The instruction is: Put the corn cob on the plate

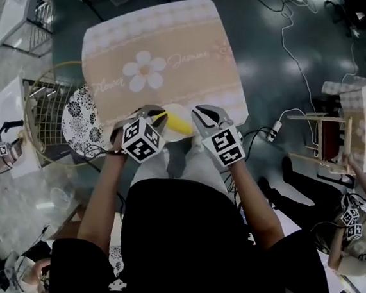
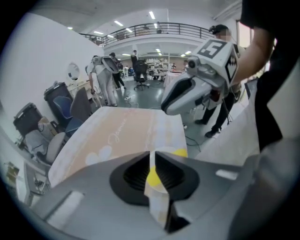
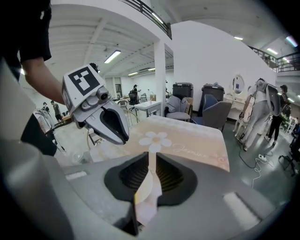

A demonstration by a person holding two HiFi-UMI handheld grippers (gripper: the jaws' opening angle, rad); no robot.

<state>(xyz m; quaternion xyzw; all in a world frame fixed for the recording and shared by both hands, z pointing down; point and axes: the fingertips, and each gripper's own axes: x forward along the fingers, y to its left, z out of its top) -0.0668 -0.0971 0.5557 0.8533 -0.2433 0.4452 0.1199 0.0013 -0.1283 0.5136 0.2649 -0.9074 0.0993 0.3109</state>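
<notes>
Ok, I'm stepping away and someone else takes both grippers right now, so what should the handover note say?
Left claw: shut on one edge of the plate.
Right claw: shut on the opposite edge.
Corn cob: lying on the plate, which both claws hold at the near edge of the table.
Done: the corn is on the plate.
Left: probably only to set the plate down on the table and let go.
</notes>
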